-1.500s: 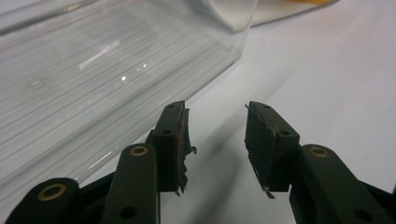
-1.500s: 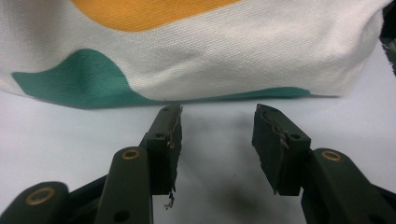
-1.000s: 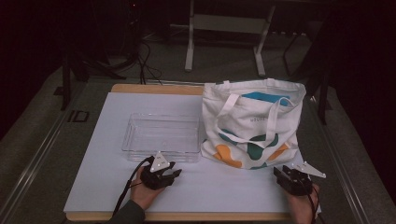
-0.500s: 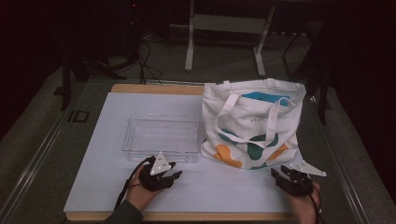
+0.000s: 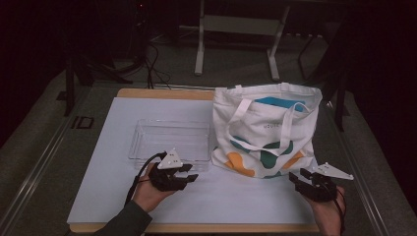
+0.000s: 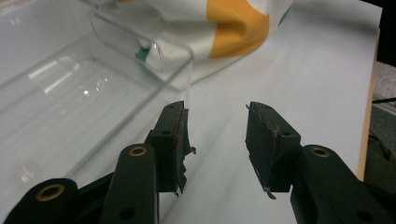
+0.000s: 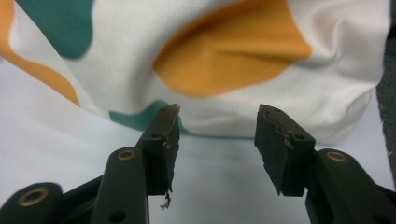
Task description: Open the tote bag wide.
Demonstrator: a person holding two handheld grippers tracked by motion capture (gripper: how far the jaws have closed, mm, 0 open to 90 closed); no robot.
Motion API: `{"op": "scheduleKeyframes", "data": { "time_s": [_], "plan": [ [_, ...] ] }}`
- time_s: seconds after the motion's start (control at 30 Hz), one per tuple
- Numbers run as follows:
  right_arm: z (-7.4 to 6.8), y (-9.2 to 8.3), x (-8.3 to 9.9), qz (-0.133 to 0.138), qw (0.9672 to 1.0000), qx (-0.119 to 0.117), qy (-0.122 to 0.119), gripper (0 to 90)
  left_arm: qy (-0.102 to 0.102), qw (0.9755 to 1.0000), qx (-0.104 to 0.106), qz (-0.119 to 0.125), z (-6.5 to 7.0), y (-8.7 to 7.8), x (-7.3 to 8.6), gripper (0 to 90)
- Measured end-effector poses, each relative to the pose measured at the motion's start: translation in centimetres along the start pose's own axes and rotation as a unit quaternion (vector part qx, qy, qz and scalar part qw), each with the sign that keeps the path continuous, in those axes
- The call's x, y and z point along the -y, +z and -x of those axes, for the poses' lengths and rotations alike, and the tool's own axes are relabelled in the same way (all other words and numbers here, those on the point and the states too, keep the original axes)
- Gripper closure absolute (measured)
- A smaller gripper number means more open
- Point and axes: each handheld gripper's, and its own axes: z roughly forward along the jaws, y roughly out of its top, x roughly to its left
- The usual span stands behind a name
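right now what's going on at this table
A person holds a two-jaw gripper in each hand at the near edge of the white table. The left gripper is open, with nothing between its jaws, beside a corner of the clear plastic tray. The right gripper, whose jaws have just been opening, faces the bottom edge of the printed tote bag, not touching it. Nothing is held.

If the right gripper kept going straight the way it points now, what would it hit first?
Most likely the tote bag: the right gripper, its jaws open and empty after just opening wider, faces the bag's bottom edge across a strip of bare table. Depth is unclear, so how soon is uncertain.
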Motion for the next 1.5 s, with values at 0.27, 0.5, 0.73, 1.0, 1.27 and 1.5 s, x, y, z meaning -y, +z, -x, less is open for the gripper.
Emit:
{"op": "scheduleKeyframes", "data": {
  "time_s": [0.27, 0.5, 0.73, 1.0, 1.27, 1.5],
  "plan": [
    [0.5, -0.8, -2.1, 0.009, 0.9999, -0.005, 0.001, 44.7, 0.022, 0.9997, -0.006, 0.008, -0.9, 0.2, -2.4, 57.4],
    [1.2, -0.9, -3.6, 0.011, 0.9999, -0.005, 0.006, 42.9, 0.020, 0.9996, -0.014, 0.012, -2.0, 0.5, -3.5, 57.4],
    [2.0, -0.5, -4.7, 0.011, 0.9997, -0.013, 0.015, 42.6, 0.032, 0.9990, -0.027, 0.015, -2.8, 0.6, -4.5, 57.4],
    [2.7, -0.1, -6.1, 0.014, 0.9993, -0.026, 0.025, 42.7, 0.042, 0.9985, -0.022, 0.026, -3.7, 0.8, -5.5, 55.3],
    [3.7, 0.3, -7.1, 0.016, 0.9979, -0.041, 0.046, 42.3, 0.038, 0.9986, -0.024, 0.029, -4.5, 1.4, -6.5, 55.2],
    [4.3, 0.9, -7.6, 0.011, 0.9962, -0.057, 0.066, 40.7, 0.035, 0.9989, -0.025, 0.020, -5.2, 2.7, -7.3, 54.5]
  ]
}}
